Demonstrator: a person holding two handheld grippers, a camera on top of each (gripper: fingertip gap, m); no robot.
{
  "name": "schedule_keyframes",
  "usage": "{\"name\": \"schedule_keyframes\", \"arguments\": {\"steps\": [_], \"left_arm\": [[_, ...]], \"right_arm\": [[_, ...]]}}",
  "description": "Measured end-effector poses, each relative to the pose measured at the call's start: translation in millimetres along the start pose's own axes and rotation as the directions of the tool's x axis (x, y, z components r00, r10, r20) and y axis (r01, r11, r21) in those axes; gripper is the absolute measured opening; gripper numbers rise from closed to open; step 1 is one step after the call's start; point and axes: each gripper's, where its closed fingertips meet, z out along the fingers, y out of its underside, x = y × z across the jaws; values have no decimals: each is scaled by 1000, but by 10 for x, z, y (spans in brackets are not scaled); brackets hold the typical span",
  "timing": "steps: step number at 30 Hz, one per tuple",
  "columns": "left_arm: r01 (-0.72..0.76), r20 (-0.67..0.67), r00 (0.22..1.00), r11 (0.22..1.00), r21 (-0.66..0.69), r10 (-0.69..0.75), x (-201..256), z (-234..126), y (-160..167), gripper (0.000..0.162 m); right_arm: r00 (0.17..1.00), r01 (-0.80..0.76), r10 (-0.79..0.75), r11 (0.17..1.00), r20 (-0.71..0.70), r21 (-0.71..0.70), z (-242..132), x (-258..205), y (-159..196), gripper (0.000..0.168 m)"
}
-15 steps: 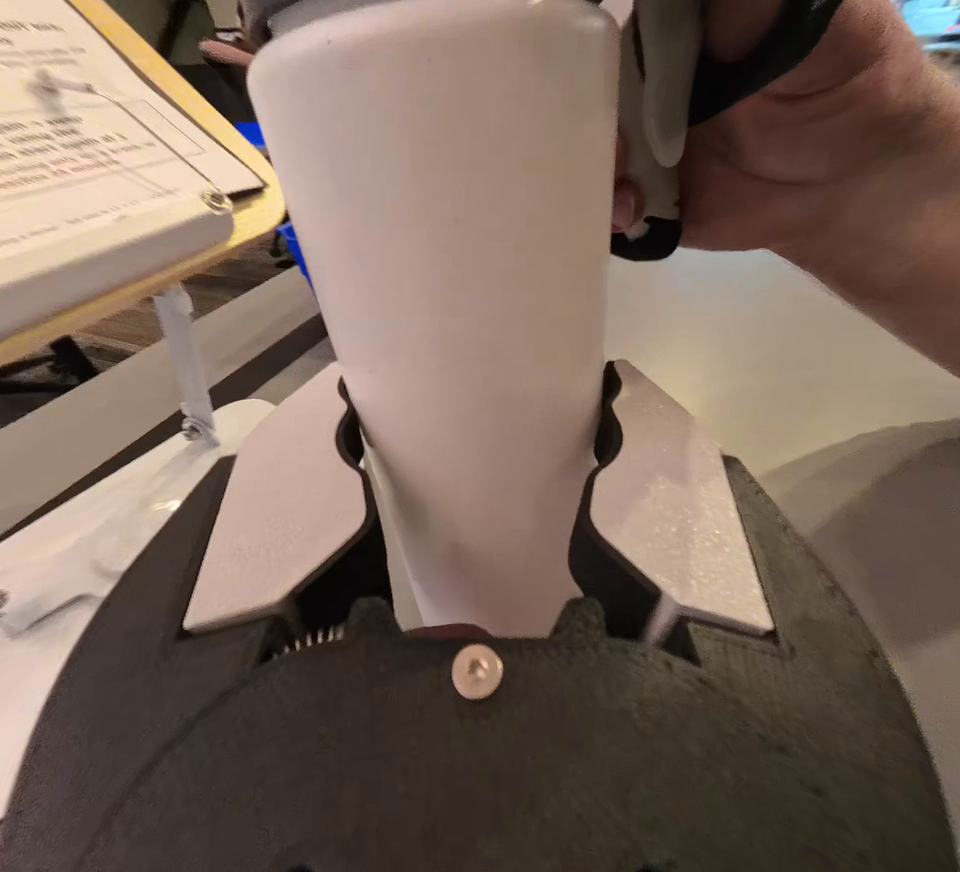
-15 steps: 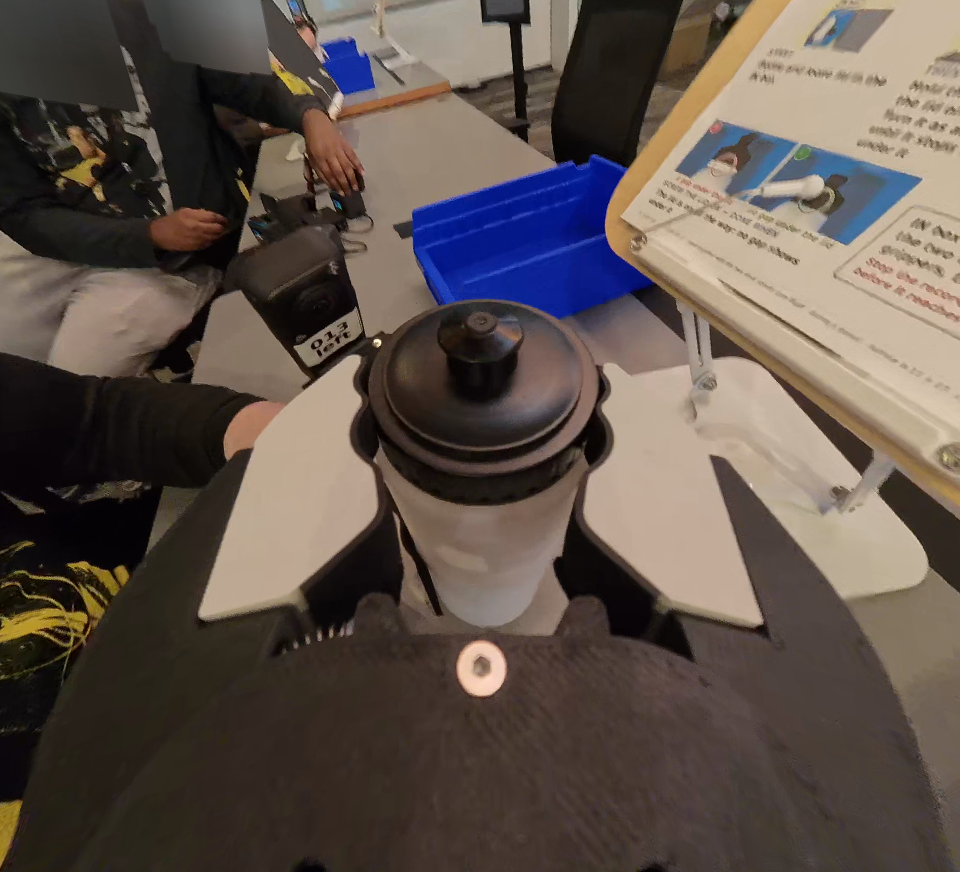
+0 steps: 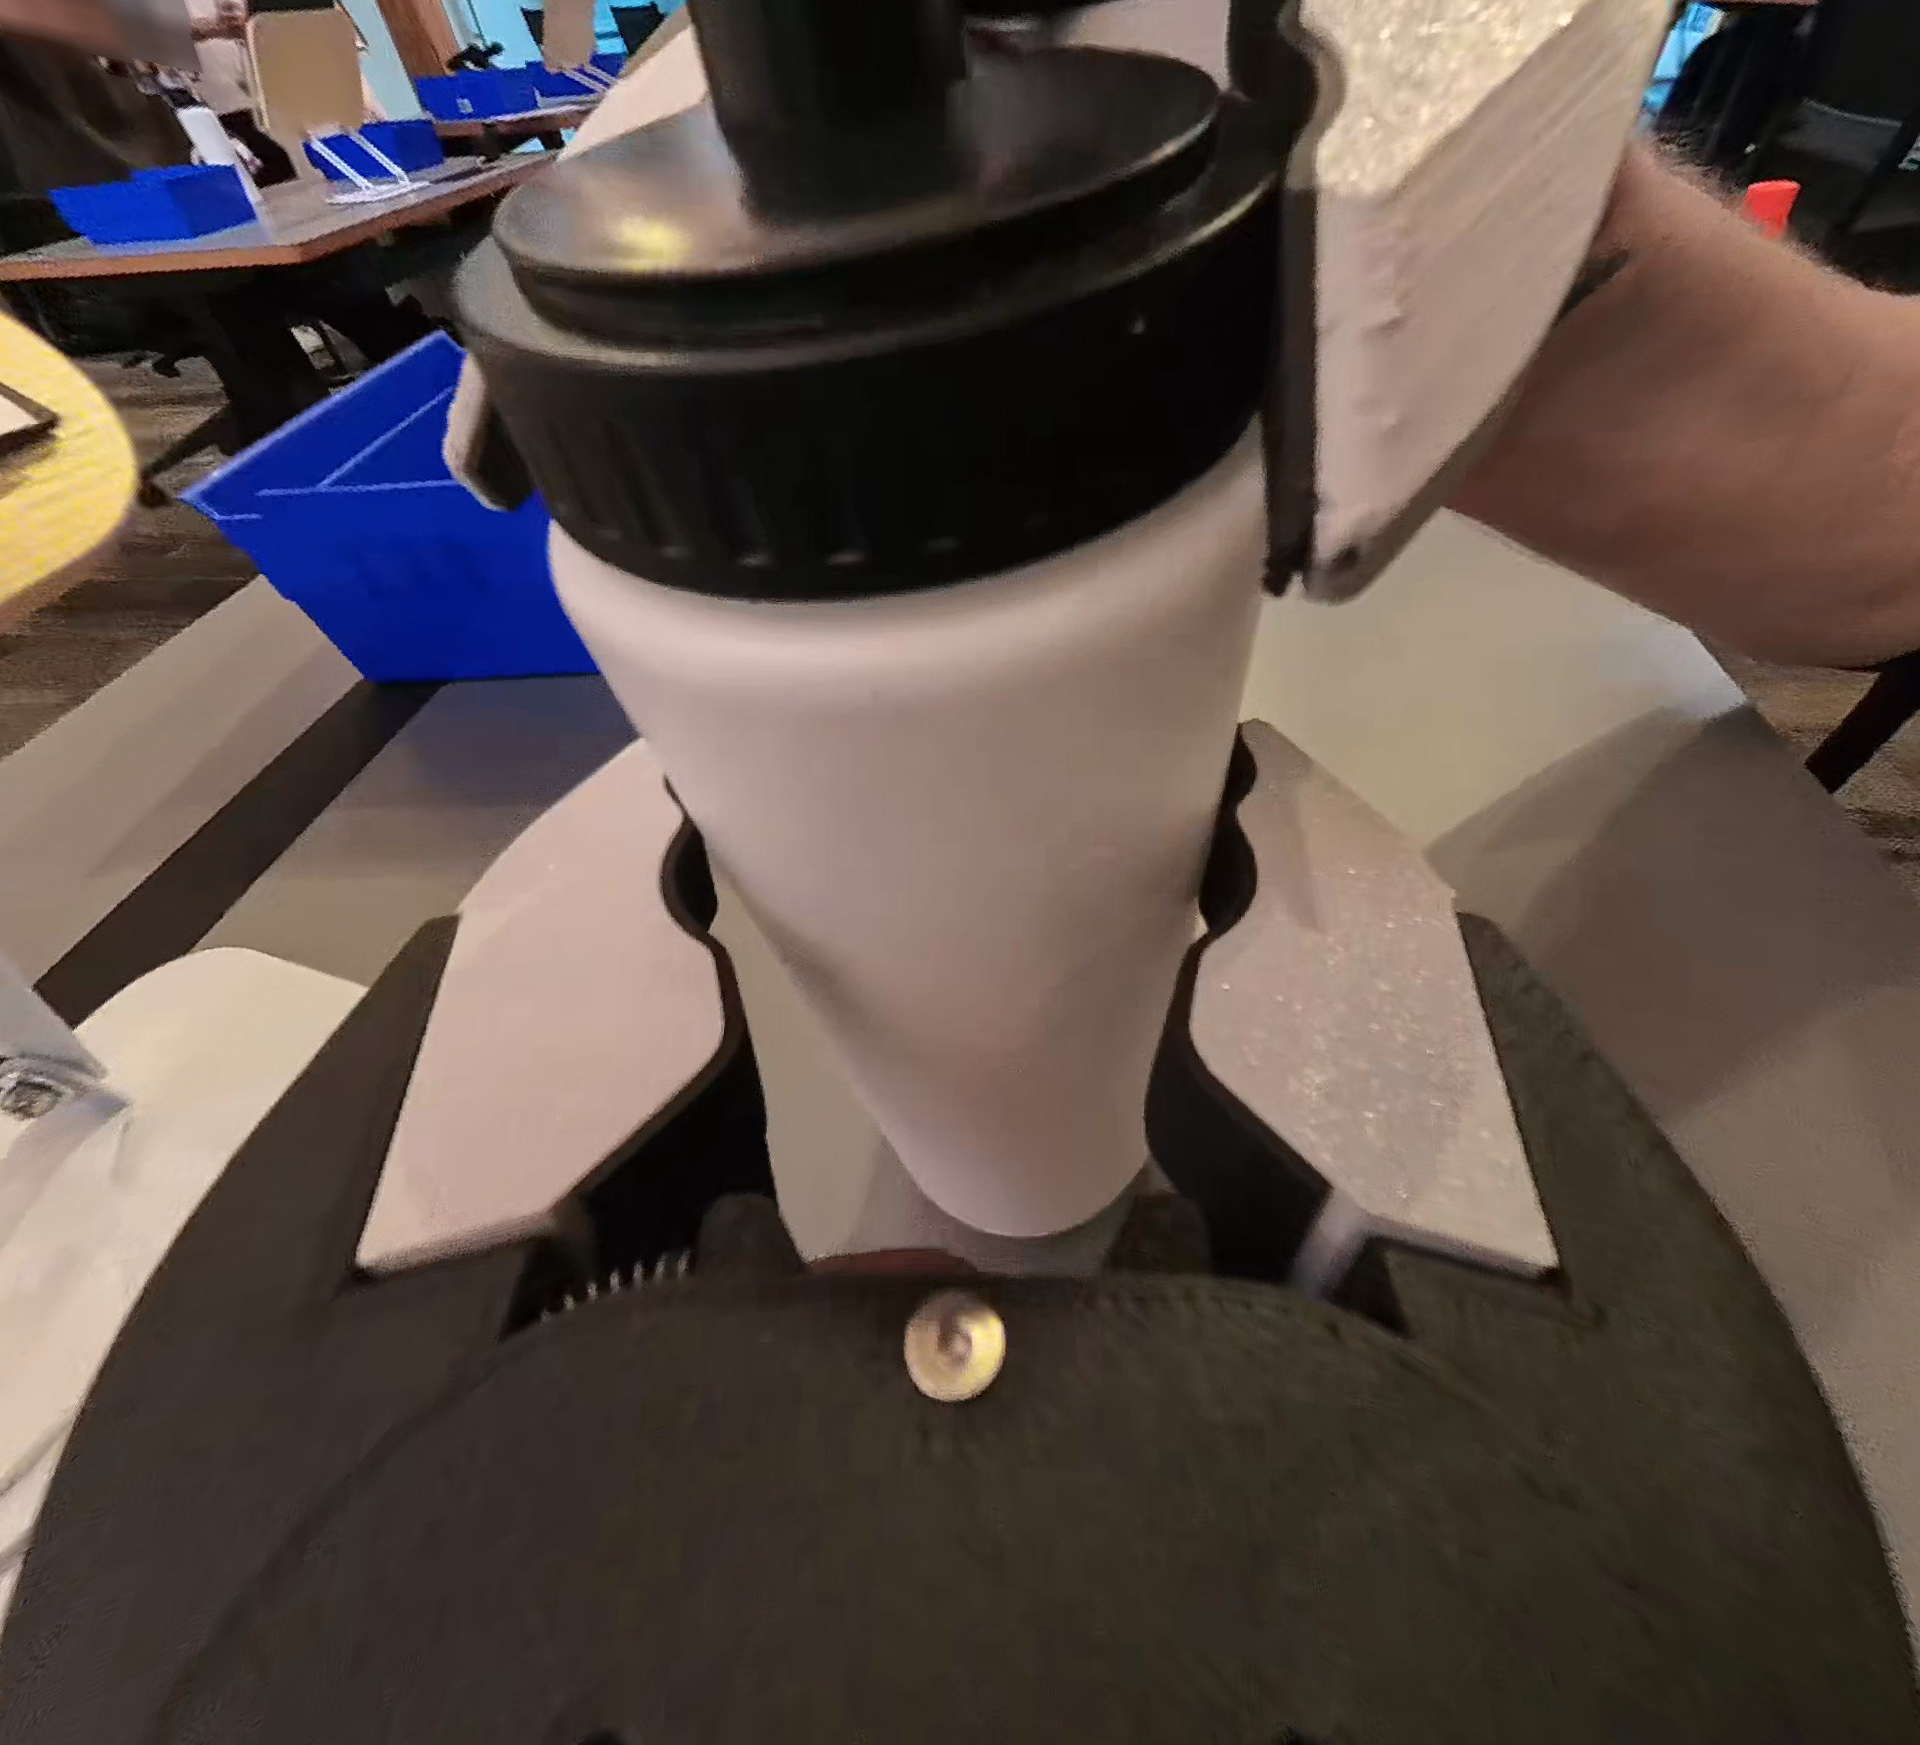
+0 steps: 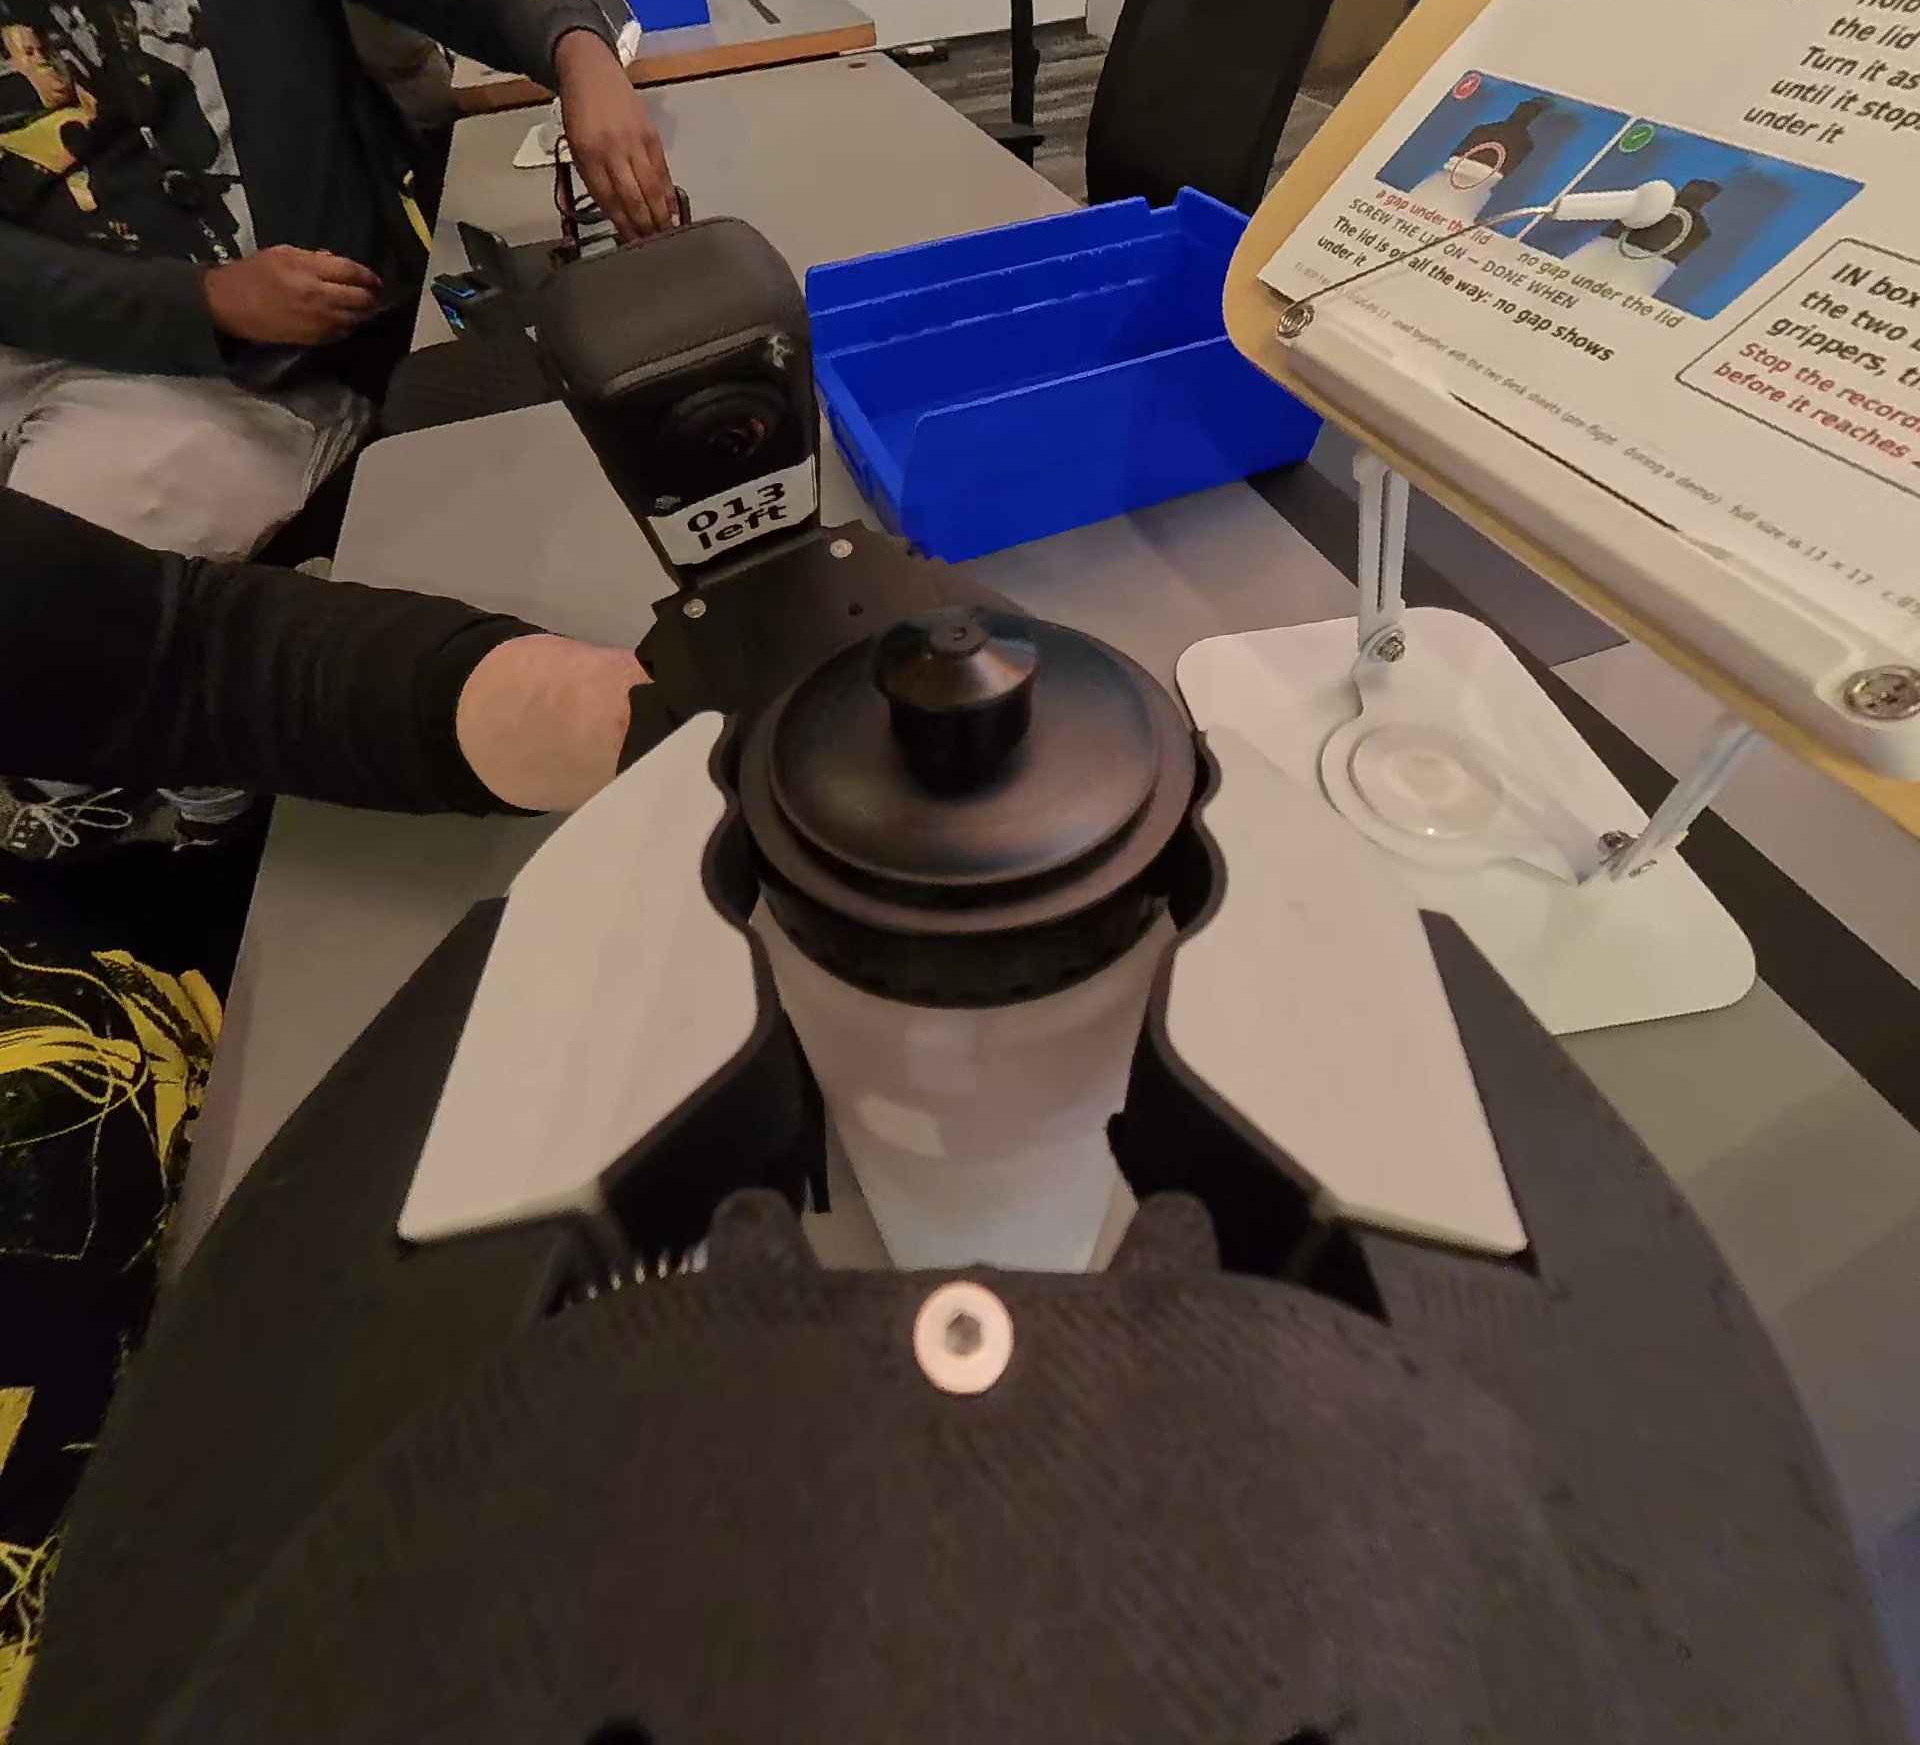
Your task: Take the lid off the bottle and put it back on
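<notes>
The left gripper (image 3: 956,874) is clamped on the lower body of the white plastic bottle (image 3: 935,812), its two pale finger plates pressed against either side. The right gripper (image 4: 961,822) is closed around the black ribbed screw lid (image 4: 961,822), which sits on the bottle's neck with its black spout upward; in the left wrist view one right-gripper finger (image 3: 1455,137) lies against the lid's right edge. The bottle is held upright between both tools above the grey table (image 4: 499,490).

A blue plastic bin (image 4: 1049,386) stands on the table beyond the bottle. To the far right, a printed instruction sheet on a tan board (image 4: 1621,168) rests on a white stand (image 4: 1455,822) — its wording is not recorded here. The camera housing on the left gripper carries a white label (image 4: 738,511) with black characters. A seated person in a dark sleeve (image 4: 343,22) is at the far left.
</notes>
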Motion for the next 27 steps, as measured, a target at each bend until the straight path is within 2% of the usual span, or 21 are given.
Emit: {"name": "schedule_keyframes", "arguments": {"steps": [9, 15, 20, 23, 27], "left_arm": [[-28, -23, 999, 997, -66, 27, 105, 130, 81, 91], [-52, -18, 999, 996, -73, 51, 129, 201, 66, 90], [-41, -15, 999, 997, -69, 40, 118, 205, 68, 90], [-43, -14, 999, 997, -71, 42, 118, 211, 68, 90], [-41, -13, 999, 997, -69, 40, 113, 221, 67, 90]], "right_arm": [[1000, -14, 15, 1000, -13, 24, -163, -17, 152, 79], [997, -59, 58, 998, -41, -30, -323, 23, 108, 86], [993, -53, 17, 951, -119, -305, -539, 67, 98, 85], [995, -64, 15, 863, -101, -501, -584, -9, 151, 83], [996, -76, 28, 743, -83, -665, -552, -46, 174, 77]]}}
